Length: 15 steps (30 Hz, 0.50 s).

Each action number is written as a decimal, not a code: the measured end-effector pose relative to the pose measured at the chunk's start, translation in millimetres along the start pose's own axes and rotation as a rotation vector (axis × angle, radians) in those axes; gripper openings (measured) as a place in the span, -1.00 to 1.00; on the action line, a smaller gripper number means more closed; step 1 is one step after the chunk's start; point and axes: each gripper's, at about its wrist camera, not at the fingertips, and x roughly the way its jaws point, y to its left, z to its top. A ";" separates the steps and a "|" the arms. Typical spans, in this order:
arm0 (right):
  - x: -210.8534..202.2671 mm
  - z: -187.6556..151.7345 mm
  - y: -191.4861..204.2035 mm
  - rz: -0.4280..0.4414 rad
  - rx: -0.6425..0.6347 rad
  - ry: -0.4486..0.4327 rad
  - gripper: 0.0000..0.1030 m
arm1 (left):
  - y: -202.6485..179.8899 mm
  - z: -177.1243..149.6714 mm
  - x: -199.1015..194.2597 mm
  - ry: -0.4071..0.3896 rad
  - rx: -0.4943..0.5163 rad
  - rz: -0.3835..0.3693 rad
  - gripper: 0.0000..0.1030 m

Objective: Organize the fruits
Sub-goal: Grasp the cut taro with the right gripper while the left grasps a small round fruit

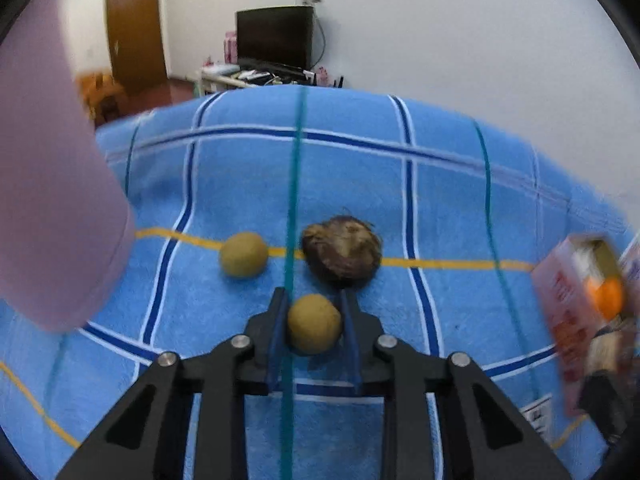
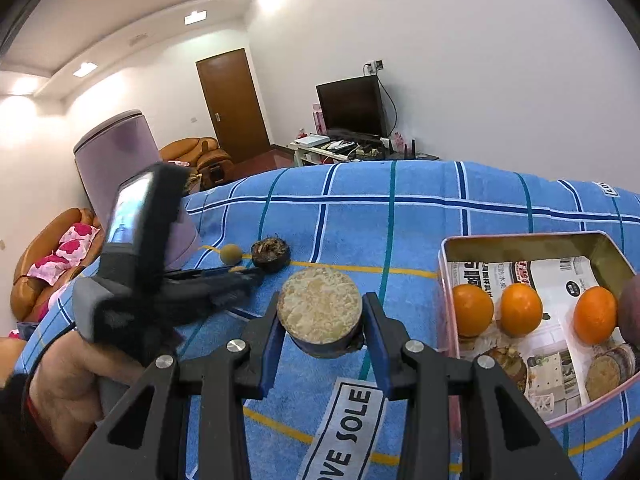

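Note:
In the left wrist view my left gripper (image 1: 313, 295) is shut on a small round tan fruit (image 1: 314, 324), low over the blue checked cloth (image 1: 440, 200). Just beyond it lie a second tan fruit (image 1: 243, 255) and a dark brown rough fruit (image 1: 342, 252). My right gripper (image 2: 322, 300) is shut on a halved dark-skinned fruit (image 2: 320, 308), pale cut face up, to the left of a pink-rimmed tin (image 2: 520, 240). The tin holds three oranges (image 2: 520, 308), a dark purple fruit (image 2: 630, 308) and another halved fruit (image 2: 604, 376). The left gripper (image 2: 240, 275) shows blurred at the left.
A tall purple cylinder (image 2: 120, 152) stands at the cloth's left edge, close beside the left gripper. A person's hand (image 2: 68, 380) grips the left tool. The tin (image 1: 560, 312) is blurred at the right of the left wrist view. A television and a door are far behind.

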 end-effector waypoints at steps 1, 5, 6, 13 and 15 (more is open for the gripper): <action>1.3 -0.5 0.0 0.000 0.002 0.003 -0.22 | 11.2 -0.2 -3.6 -0.012 -0.045 -0.017 -0.46; 1.1 -1.4 -0.4 -0.004 0.002 -0.002 -0.22 | 28.4 -4.3 -22.0 -0.097 -0.094 0.020 -0.46; 0.1 -1.0 0.6 -0.008 -0.004 -0.011 -0.23 | 29.0 -5.0 -27.1 -0.127 -0.095 0.040 -0.46; -7.1 -0.9 8.7 -0.092 -0.093 -0.082 -0.22 | -7.8 -21.1 -65.9 -0.353 0.041 0.272 -0.46; -9.0 -0.1 7.1 -0.093 -0.090 -0.093 -0.22 | -9.9 -23.7 -75.7 -0.390 0.056 0.266 -0.46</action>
